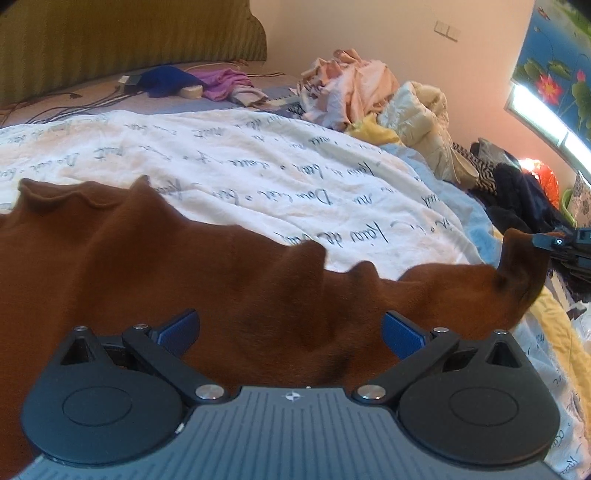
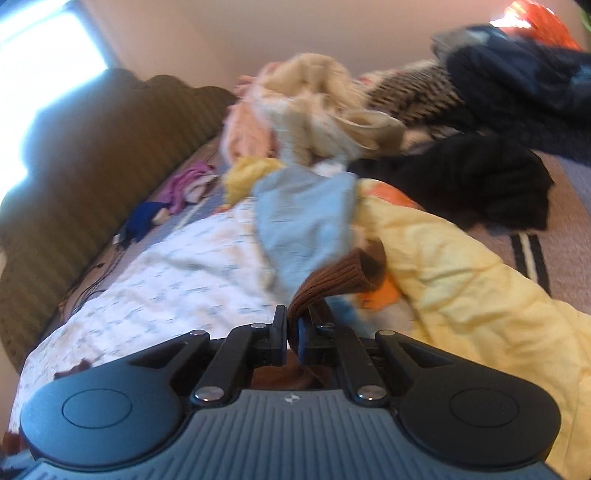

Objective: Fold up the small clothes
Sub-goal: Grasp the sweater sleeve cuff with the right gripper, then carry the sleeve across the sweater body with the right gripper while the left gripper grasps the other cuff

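A brown knit garment [image 1: 155, 273] fills the lower left and centre of the left wrist view, draped across a white quilt printed with handwriting [image 1: 229, 166]. The left gripper [image 1: 291, 330] sits at the bottom centre of that frame with its blue-padded fingers [image 1: 181, 328] wide apart, the brown cloth lying between them but not pinched. At the right edge of the same frame, the right gripper [image 1: 546, 242] pinches a raised corner of the garment, pulling it up into a peak.

In the right wrist view, the right gripper [image 2: 291, 328] appears at lower centre, its fingers clamped together on a ribbed brown edge of the garment [image 2: 340, 273], which curls up just above the tips. This frame is blurred.

Behind, a heap of clothes [image 1: 354, 92] in peach, cream and yellow rises in the upper centre of the left view, with dark garments [image 1: 524, 195] at the right. A purple cloth [image 1: 225, 83] and a blue item [image 1: 162, 79] lie near the olive headboard [image 1: 129, 33] at upper left. A yellow quilt [image 2: 461, 266] spreads across the right of the right wrist view.
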